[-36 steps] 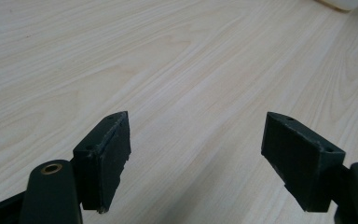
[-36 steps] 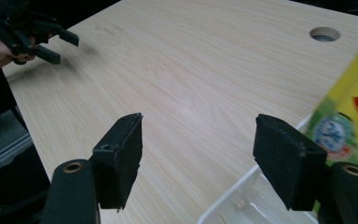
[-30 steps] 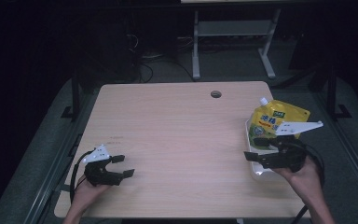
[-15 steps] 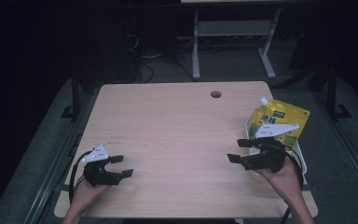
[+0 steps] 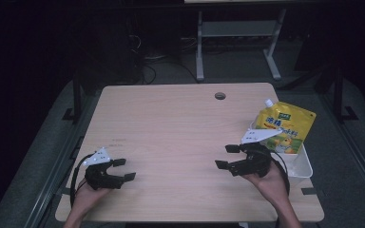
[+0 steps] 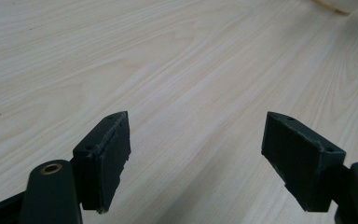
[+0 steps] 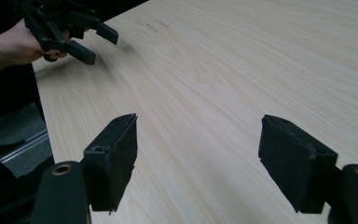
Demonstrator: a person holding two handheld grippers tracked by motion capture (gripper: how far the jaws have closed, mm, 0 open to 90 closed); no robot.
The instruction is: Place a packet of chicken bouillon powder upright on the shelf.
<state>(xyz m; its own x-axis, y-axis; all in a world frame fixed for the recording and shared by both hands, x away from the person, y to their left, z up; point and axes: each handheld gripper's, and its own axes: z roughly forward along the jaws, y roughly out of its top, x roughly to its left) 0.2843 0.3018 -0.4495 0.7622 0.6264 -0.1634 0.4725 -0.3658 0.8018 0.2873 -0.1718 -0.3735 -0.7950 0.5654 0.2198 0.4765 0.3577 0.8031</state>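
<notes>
While the room stays dark, both grippers' jaws gape over the pale wooden table (image 5: 171, 123).

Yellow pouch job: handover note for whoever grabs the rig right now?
Left gripper: open, holding nothing, low over the table's near left corner.
Right gripper: open, holding nothing, over the near right part of the table, jaws pointing toward the middle, just left of the white bin.
Yellow pouch: standing in the white bin at the table's right edge, white spout cap up, leaning out over the far rim.
Done: nothing visible; the pouch sits ungripped in the bin.
Left: probably turn the right gripper to the pouch, grip it and lift it out onto the table.
</notes>
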